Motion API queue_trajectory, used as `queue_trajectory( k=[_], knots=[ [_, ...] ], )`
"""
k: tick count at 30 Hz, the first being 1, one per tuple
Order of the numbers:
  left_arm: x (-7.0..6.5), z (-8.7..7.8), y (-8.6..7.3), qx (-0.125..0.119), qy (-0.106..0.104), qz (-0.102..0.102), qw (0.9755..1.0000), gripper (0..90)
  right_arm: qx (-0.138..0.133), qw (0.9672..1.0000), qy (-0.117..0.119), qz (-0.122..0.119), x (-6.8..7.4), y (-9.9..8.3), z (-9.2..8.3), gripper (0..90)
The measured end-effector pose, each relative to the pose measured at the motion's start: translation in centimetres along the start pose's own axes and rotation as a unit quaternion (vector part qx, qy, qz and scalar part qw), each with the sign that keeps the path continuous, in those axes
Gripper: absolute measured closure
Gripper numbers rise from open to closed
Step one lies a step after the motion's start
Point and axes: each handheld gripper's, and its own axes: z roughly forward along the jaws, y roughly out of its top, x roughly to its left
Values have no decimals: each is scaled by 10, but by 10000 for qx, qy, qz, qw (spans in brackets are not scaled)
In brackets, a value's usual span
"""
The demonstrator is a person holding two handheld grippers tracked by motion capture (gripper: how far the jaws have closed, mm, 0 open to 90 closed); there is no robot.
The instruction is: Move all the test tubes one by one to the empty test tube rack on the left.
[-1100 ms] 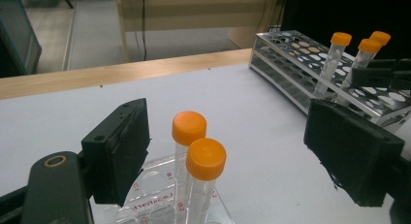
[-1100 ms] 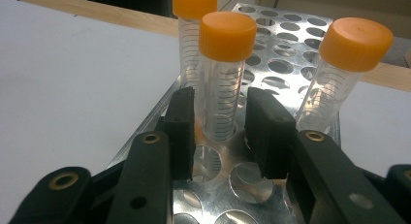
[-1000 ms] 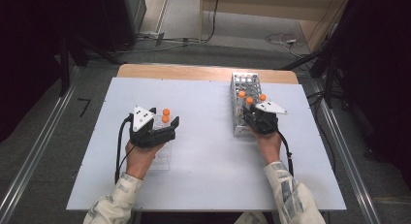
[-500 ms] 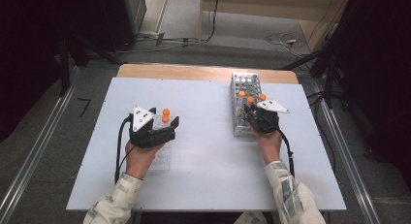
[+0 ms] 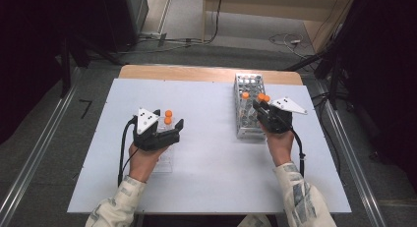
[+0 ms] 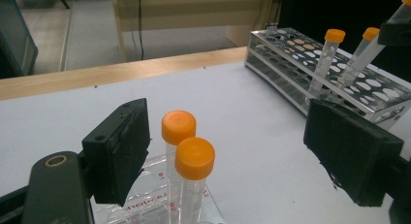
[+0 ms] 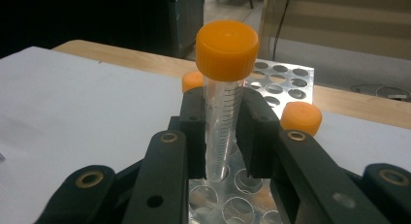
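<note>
A capped tube point(image 7: 224, 103) is clamped between the pads of the right gripper point(image 7: 224, 136), above the rack point(image 5: 248, 106) near the tabletop's far right corner. It has been raised slightly compared with a second ago. The left gripper point(image 6: 228, 151) is held spread around two tubes point(image 6: 194, 185) near the left edge, unmoved.

Landmark: the tube rack point(image 5: 248, 107) stands on the table point(image 5: 211, 178), near its far right side.
Held tube point(image 7: 224, 95): upright between the right gripper point(image 7: 224, 136) pads, its lower end in a rack hole.
Other rack tubes point(image 6: 325, 59): two stand in the rack, beside the held one.
Flat holder point(image 5: 164, 160): well left of the rack, nearer the person.
Holder tubes point(image 6: 193, 183): two upright in it, one behind the other.
Left gripper point(image 5: 167, 133): over the holder, a pad on either side of its tubes, touching neither.
</note>
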Motion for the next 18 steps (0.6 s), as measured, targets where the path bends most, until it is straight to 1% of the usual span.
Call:
queue_trajectory(
  k=[5,7,8,10,13,18],
  knots=[
    [0,0,0,-18,-11,-7,10000,177,-53,10000,51,-16,2,2,-4,714],
    [0,-1,0,-18,-17,-9,10000,177,-76,9999,96,-36,3,4,-7,714],
    [-1,-1,0,-18,-19,-12,10000,177,-109,9998,157,-46,6,6,-10,714],
    [-1,-1,0,-21,-31,-9,10000,178,-122,9997,187,-61,7,7,-12,714],
    [-1,-1,1,-13,-44,5,10000,178,-103,9991,399,18,10,9,-15,714],
    [-3,-2,1,-39,-72,-4,10000,181,-41,9981,610,-57,19,9,-18,714]
  ],
)
